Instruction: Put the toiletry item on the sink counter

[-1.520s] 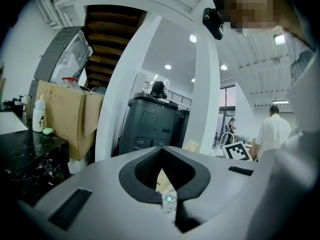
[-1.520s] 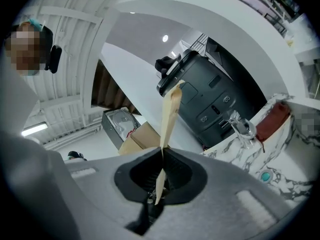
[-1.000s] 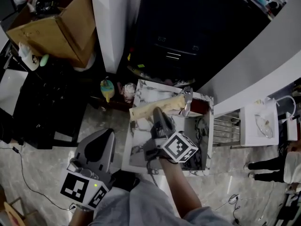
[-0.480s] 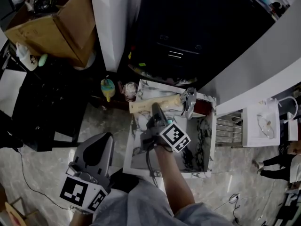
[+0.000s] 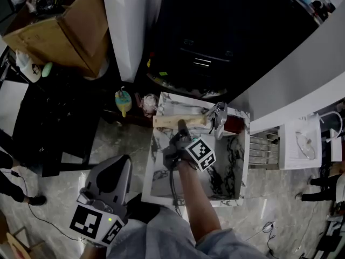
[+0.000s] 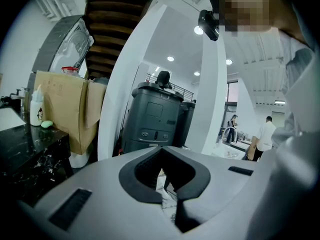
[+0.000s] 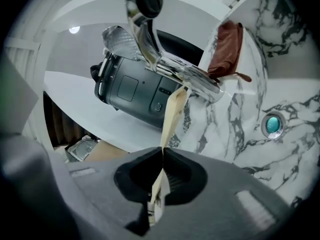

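Observation:
The toiletry item [image 5: 188, 121] is a flat cream packet. My right gripper [image 5: 181, 127] is shut on its near edge and holds it low over the back of the marble sink counter [image 5: 155, 171], just left of the chrome faucet [image 5: 218, 115]. In the right gripper view the packet [image 7: 172, 115] runs edge-on out of the gripper [image 7: 162, 159] towards the faucet [image 7: 150, 39], with the basin drain [image 7: 272, 125] to the right. My left gripper [image 5: 110, 171] hangs at the lower left, off the counter; its jaws [image 6: 167, 199] look shut with nothing between them.
A brown pouch [image 5: 236, 124] lies at the counter's back right corner behind the faucet. A dark grey machine [image 5: 215, 42] stands beyond the counter, beside a white pillar [image 5: 126, 26]. A cardboard box [image 5: 59, 31] and a black table [image 5: 38, 107] are at the left.
My right gripper has sunk towards the counter and rolled, so the packet now lies more level beside the faucet. The left gripper has stayed where it was.

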Motion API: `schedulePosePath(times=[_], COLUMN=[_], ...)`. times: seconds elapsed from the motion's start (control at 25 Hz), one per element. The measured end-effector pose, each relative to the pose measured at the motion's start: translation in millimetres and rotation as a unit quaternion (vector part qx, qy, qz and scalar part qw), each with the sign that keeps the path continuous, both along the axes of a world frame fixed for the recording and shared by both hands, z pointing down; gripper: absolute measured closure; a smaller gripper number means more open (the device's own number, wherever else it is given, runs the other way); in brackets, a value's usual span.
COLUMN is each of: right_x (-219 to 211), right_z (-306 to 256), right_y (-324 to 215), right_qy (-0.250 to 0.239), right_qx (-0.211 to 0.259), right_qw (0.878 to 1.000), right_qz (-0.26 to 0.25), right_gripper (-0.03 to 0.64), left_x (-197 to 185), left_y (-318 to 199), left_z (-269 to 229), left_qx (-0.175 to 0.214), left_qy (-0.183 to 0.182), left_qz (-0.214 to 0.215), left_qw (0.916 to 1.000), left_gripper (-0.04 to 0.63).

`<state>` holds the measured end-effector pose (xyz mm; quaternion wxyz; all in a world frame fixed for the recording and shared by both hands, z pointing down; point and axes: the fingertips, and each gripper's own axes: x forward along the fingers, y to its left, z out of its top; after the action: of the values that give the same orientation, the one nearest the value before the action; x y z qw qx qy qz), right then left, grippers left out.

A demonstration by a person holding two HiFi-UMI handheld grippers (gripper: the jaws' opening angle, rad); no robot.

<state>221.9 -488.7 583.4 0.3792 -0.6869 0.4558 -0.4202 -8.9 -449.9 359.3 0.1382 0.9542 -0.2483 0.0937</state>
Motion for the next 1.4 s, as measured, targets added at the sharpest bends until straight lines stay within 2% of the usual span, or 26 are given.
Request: schedulePosePath(times=[0.32, 0.8, 1.0, 1.16, 1.24, 1.4], right_x=[15.3, 30.0, 31.2, 31.6, 30.5, 27.9], right_z=[24.5, 31.9, 35.8, 40.2, 39.3, 35.3], right_y=[-9.8, -31.1, -32.0, -31.3, -31.2, -30.4], right_qy=[-0.014, 0.052, 0.054, 0.05, 0.049, 0.041], right_qx=[-0.012, -0.07, -0.082, -0.097, -0.095, -0.083], right_qw=[1.0, 0.996, 0.995, 0.994, 0.994, 0.995], right_qz=[0.012, -0.017, -0.018, -0.025, -0.032, -0.041], right_gripper=[0.612, 0.592, 0.58, 0.544, 0.532, 0.466], left_x=[-1.9, -0.2, -0.9, -0.2, 0.0, 2.0], left_y=[-3.4, -4.8, -4.3, -2.7, -1.7, 2.3], left_z=[6.8, 17.1, 17.8, 18.8, 18.5, 17.3], left_qx=[-0.007, -0.019, -0.021, -0.021, -0.02, -0.02], left_qy=[-0.005, -0.003, -0.002, 0.0, 0.002, 0.004], left_qz=[-0.004, -0.001, -0.001, 0.003, 0.004, 0.008], left_qw=[1.0, 0.9998, 0.9998, 0.9998, 0.9998, 0.9998], left_gripper=[0.591, 0.591, 0.591, 0.591, 0.591, 0.591])
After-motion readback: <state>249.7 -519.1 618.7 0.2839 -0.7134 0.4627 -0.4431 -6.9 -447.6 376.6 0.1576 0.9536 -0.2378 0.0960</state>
